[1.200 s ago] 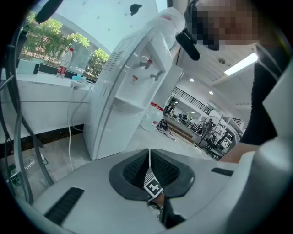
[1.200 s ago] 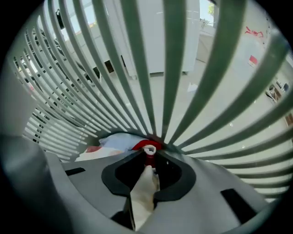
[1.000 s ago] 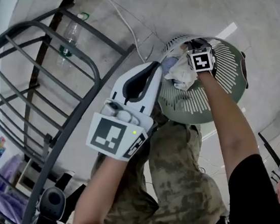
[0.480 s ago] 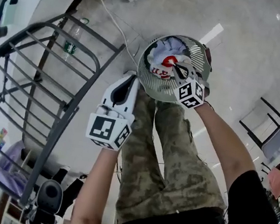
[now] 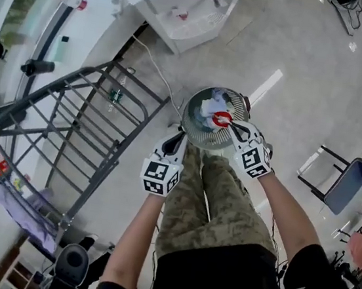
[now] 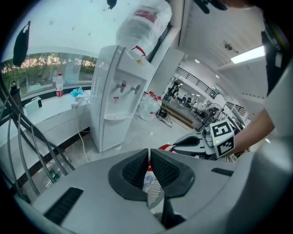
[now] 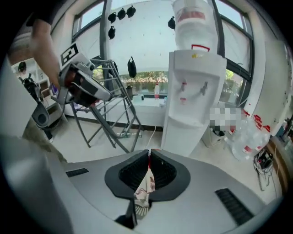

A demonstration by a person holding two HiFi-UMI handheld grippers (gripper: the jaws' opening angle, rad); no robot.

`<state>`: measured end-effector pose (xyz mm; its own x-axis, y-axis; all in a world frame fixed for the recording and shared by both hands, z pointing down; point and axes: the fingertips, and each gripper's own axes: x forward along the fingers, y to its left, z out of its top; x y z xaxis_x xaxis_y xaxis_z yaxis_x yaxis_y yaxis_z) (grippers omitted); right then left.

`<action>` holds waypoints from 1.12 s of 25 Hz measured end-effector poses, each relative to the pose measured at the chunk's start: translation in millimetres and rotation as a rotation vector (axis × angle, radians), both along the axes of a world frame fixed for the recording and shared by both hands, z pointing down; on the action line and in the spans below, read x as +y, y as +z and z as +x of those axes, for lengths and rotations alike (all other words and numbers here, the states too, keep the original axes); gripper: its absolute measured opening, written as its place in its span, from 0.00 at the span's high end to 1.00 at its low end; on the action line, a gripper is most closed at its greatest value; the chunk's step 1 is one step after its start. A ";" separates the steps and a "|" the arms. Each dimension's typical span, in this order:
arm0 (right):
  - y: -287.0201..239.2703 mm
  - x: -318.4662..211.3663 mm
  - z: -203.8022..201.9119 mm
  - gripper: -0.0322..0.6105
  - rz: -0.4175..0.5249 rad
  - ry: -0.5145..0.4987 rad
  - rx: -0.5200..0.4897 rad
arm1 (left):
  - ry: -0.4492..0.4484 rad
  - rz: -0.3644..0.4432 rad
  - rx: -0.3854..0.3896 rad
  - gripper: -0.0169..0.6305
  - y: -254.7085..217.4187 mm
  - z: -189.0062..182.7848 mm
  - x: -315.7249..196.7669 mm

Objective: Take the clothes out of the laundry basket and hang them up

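The round grey-green laundry basket [image 5: 195, 130] stands on the floor below me with white and blue clothes [image 5: 213, 104] inside. My right gripper [image 5: 230, 123] hangs over it, shut on a white garment with a red edge [image 5: 222, 119]. In the right gripper view that cloth [image 7: 144, 186] is pinched between the pads and droops below them. My left gripper [image 5: 179, 136] hovers beside the basket's near left rim, shut, and I see nothing held in it [image 6: 149, 158]. The dark metal drying rack [image 5: 70, 134] stands to the left.
A purple cloth [image 5: 19, 208] hangs on the rack's near end. A plastic bottle [image 5: 116, 93] and a white cable [image 5: 153, 64] lie on the floor by the rack. A water dispenser [image 7: 194, 93] stands ahead. A chair [image 5: 338, 182] is at the right.
Both grippers have risen well above the basket, which now looks small and far below. The right gripper has drawn the red-edged garment up out of it.
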<state>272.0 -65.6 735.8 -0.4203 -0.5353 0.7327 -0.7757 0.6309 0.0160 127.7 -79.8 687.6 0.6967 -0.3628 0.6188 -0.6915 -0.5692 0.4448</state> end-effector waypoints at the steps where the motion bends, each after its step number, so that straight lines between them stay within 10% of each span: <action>1: -23.4 0.8 1.5 0.93 0.011 -0.022 -0.008 | 0.016 -0.004 0.002 0.95 -11.5 3.9 2.3; 15: -280.5 -1.2 -2.7 0.93 0.171 -0.049 -0.045 | 0.213 0.117 0.010 0.95 -135.2 50.5 -22.7; 23: -369.9 16.4 -3.7 0.93 0.265 -0.071 -0.094 | 0.458 0.330 -0.062 0.69 -202.0 93.9 9.8; 28: -391.3 28.5 0.5 0.93 0.308 -0.066 -0.120 | 0.409 0.349 -0.085 0.73 -205.7 110.2 4.7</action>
